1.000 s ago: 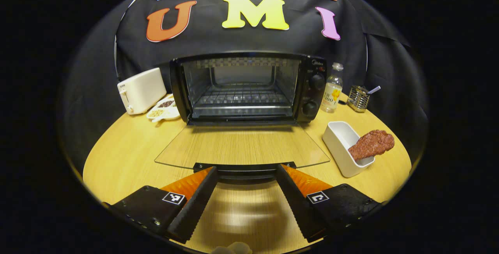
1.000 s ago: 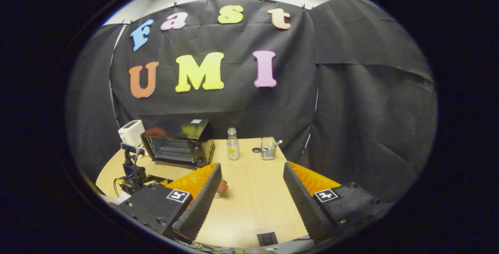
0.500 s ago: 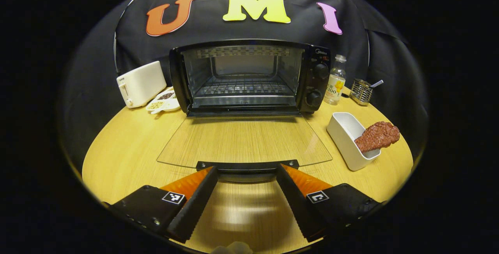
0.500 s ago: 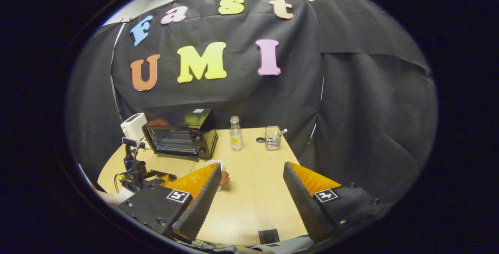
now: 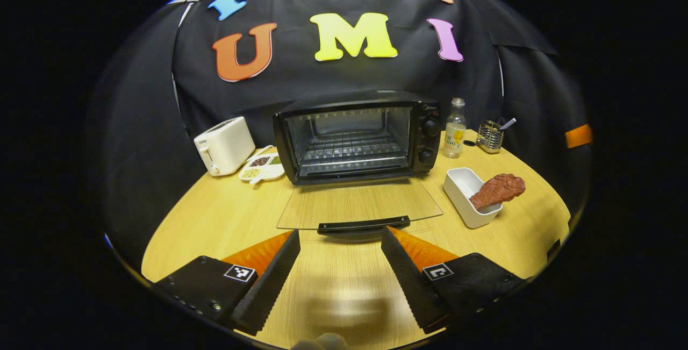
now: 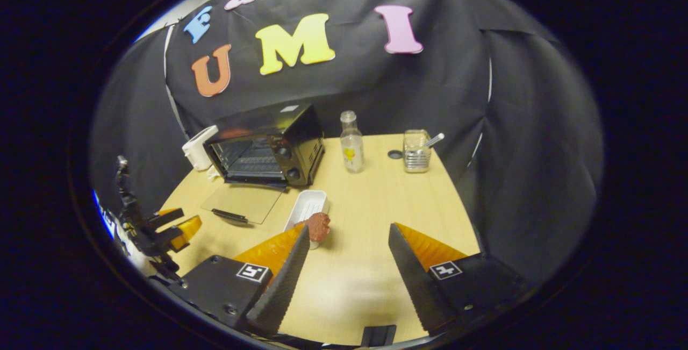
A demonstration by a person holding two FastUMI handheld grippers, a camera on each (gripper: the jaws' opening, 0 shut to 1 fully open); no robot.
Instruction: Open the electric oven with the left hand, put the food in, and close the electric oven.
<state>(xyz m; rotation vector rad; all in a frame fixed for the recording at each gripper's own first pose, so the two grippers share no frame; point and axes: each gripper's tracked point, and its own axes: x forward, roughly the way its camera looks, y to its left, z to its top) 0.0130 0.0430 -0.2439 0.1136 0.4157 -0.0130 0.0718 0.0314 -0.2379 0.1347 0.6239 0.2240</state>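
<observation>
The worktop carries everything, round and pale wood; at its back stands the electric oven, its glass door already dropped flat on the wood, so the opening looks done; the rack inside is bare, so loading and closing are left, I'd say. A white toaster sits left of the oven, a bottle to its right. The food, a lumpy reddish-brown slab like meat, leans on the rim of a white dish to the right of the door, well outside the oven. The left tool hangs spread and empty just short of the door handle; the right tool is spread too, holding nothing, near the food.
</observation>
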